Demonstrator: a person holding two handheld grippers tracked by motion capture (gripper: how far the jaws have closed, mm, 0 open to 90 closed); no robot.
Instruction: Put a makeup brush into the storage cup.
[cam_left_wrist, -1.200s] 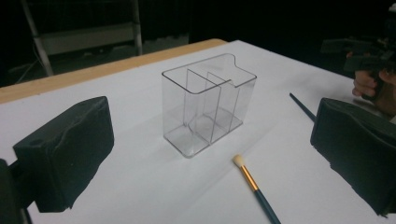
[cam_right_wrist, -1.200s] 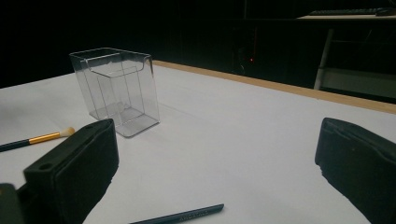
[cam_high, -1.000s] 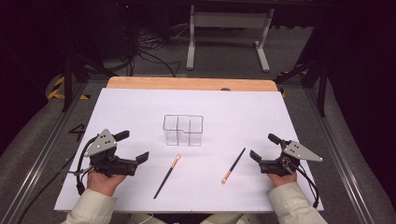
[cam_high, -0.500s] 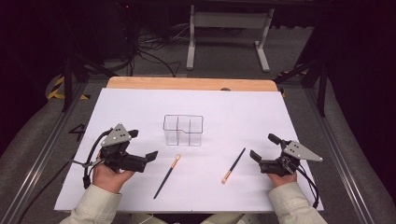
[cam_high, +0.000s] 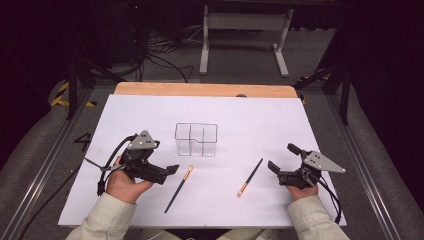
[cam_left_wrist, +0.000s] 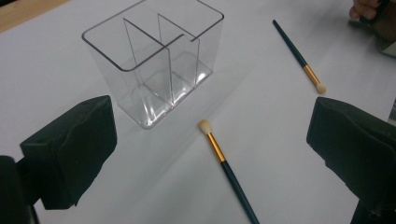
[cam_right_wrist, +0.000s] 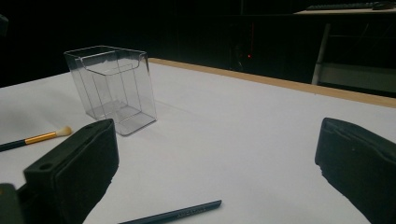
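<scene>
A clear plastic organizer (cam_high: 196, 139) (cam_left_wrist: 154, 60) (cam_right_wrist: 114, 88) with several compartments stands upright mid-table on white paper. Two dark-handled makeup brushes lie in front of it. The left brush (cam_high: 178, 189) (cam_left_wrist: 224, 163) (cam_right_wrist: 35, 138) has its pale tip toward the organizer. The right brush (cam_high: 250, 176) (cam_left_wrist: 299, 56) (cam_right_wrist: 173, 213) has its tip toward the front edge. My left gripper (cam_high: 165, 157) (cam_left_wrist: 210, 116) is open, just left of the left brush's tip, with nothing in it. My right gripper (cam_high: 282, 157) (cam_right_wrist: 215, 140) is open and empty, right of the right brush.
The white paper (cam_high: 260, 125) covers a wooden tabletop whose far edge (cam_high: 205, 90) shows. A white metal stand (cam_high: 245, 30) and cables lie on the dark floor beyond. The other hand (cam_left_wrist: 373, 14) shows at the top right of the left gripper view.
My left gripper has moved right and slightly forward, toward the left brush and the organizer. The right gripper and both brushes have stayed put.
</scene>
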